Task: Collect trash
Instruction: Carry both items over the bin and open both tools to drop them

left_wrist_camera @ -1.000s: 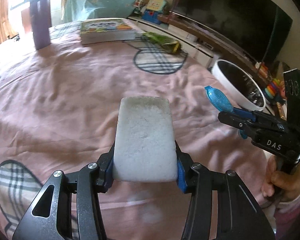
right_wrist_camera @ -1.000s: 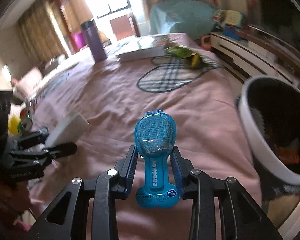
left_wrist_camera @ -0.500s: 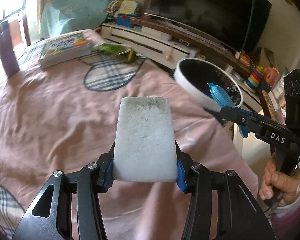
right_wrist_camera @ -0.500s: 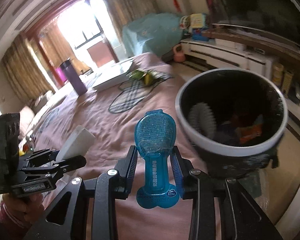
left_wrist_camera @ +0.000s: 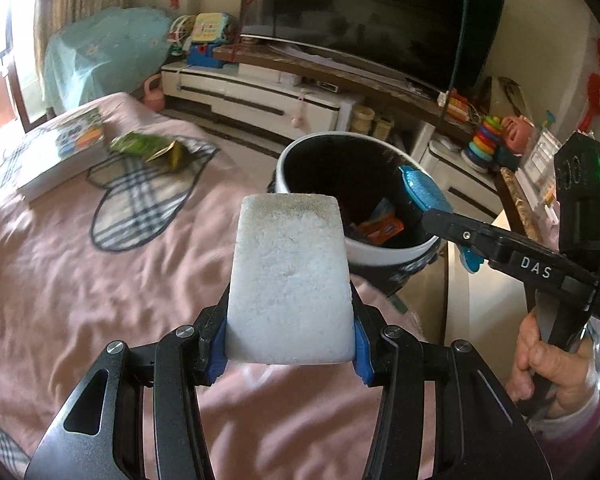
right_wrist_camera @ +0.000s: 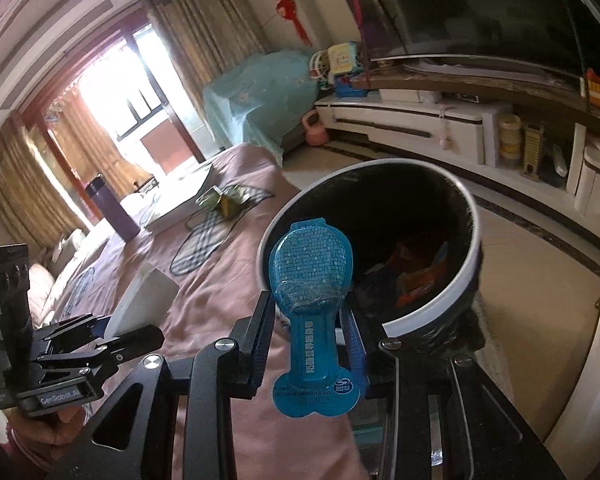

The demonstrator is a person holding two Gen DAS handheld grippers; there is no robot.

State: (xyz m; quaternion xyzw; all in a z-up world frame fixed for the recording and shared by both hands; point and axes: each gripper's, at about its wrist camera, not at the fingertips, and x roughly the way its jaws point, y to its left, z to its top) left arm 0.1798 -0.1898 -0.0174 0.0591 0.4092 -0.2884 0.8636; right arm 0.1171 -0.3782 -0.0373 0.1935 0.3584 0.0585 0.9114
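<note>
Left hand-held gripper (left_wrist_camera: 290,354) clamped on a white foam block (left_wrist_camera: 288,280), pads gripping its lower sides; block stands out forward, over the pink bedspread (left_wrist_camera: 80,280), short of the bin. Right hand-held gripper (right_wrist_camera: 306,334) closed on a blue plastic blister pack (right_wrist_camera: 310,300), held by its narrow neck; the wide head sits above the near rim of the trash bin (right_wrist_camera: 470,276). From the left wrist view the pack's head (left_wrist_camera: 422,192) overlaps the bin's right rim. Bin is black inside with a white rim, standing just beside the bed edge, with orange wrappers (left_wrist_camera: 380,226) already at the bottom. Farther back on the bed: a green snack wrapper (left_wrist_camera: 148,148), not yet collected, beside a large flat book (left_wrist_camera: 60,152). Risks, as judged: releasing the pack now could drop it on the rim and let it bounce to the floor, since it hangs over the edge, not the centre. The foam block would land on the bed if let go here. Both grippers converging on one opening could collide.
</note>
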